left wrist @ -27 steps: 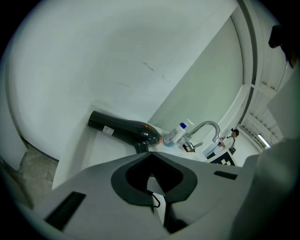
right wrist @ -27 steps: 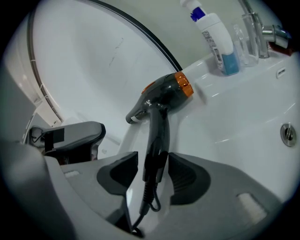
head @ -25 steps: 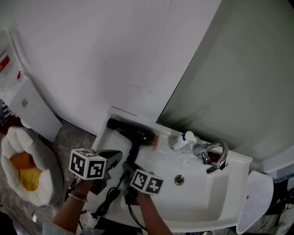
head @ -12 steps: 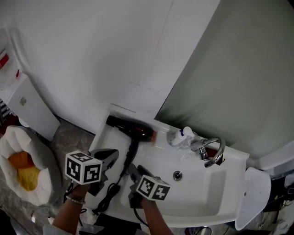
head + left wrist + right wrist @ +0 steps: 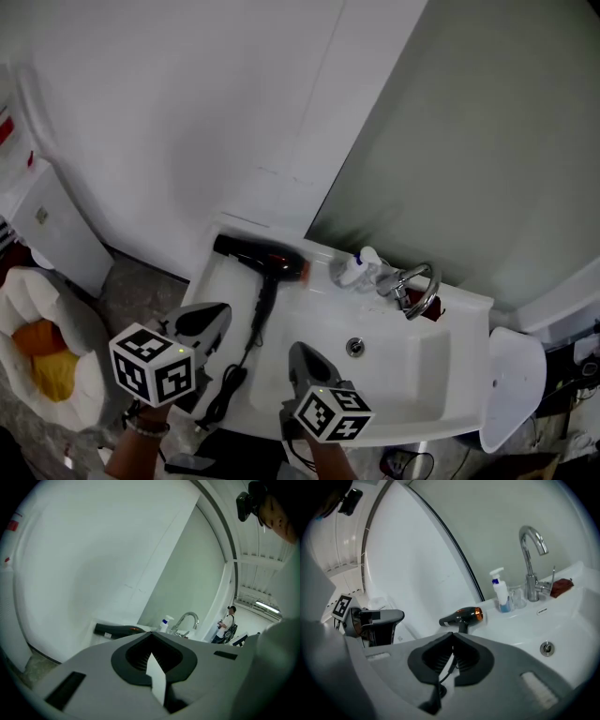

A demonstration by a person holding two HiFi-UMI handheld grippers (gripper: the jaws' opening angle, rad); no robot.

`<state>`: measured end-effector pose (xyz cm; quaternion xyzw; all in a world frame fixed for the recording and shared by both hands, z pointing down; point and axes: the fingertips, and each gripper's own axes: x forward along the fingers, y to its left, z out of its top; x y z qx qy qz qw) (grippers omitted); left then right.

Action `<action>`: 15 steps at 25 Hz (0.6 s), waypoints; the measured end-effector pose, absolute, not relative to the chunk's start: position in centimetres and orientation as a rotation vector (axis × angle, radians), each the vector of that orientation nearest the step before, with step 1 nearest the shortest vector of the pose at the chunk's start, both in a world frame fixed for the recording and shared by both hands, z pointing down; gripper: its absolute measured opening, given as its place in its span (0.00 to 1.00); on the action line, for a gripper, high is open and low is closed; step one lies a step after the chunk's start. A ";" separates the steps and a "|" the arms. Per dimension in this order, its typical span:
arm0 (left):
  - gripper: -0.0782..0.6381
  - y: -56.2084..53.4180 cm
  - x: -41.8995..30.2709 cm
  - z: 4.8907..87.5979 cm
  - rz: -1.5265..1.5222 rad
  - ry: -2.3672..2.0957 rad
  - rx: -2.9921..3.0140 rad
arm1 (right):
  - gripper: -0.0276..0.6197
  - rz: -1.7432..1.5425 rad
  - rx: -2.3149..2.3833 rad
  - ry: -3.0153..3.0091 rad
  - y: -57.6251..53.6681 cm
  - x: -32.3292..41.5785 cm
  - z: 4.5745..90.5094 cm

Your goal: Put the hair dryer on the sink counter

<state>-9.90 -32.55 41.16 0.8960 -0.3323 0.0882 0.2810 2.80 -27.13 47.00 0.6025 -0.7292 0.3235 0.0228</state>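
Note:
The black hair dryer with an orange nozzle lies on the white sink counter at its back left, and neither gripper touches it. It also shows in the left gripper view and in the right gripper view. Its black cord trails over the counter's front edge. My left gripper hovers shut and empty at the counter's front left. My right gripper has just been closing and is shut with nothing between its jaws; the cord shows behind them.
A chrome faucet stands at the back of the basin, with a white spray bottle to its left and a drain below. A white and orange cushion lies on the floor at left. A white lid sits right of the sink.
Both grippers have drawn back from the dryer toward the near edge and risen. The right jaws went from open at the dryer's handle to shut. The dryer stays on the counter.

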 end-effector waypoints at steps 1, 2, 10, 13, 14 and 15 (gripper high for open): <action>0.11 -31.9 -9.9 40.6 0.229 -0.881 2.417 | 0.04 0.973 1.889 -2.270 -26.6 3.1 46.1; 0.11 -31.2 -9.9 40.2 0.222 -0.869 2.433 | 0.04 0.949 1.914 -2.280 -25.9 3.4 45.3; 0.11 -26.5 -10.2 36.7 0.180 -0.848 2.532 | 0.04 0.795 2.030 -2.310 -21.7 4.7 40.4; 0.11 -24.8 -9.8 35.7 0.163 -0.853 2.552 | 0.04 0.744 2.021 -2.335 -20.9 4.7 39.2; 0.11 -24.3 -9.6 35.4 0.153 -0.854 2.553 | 0.04 0.725 2.015 -2.342 -20.7 4.8 38.9; 0.11 -23.9 -9.4 35.1 0.144 -0.858 2.553 | 0.04 0.707 2.008 -2.348 -20.5 4.9 38.6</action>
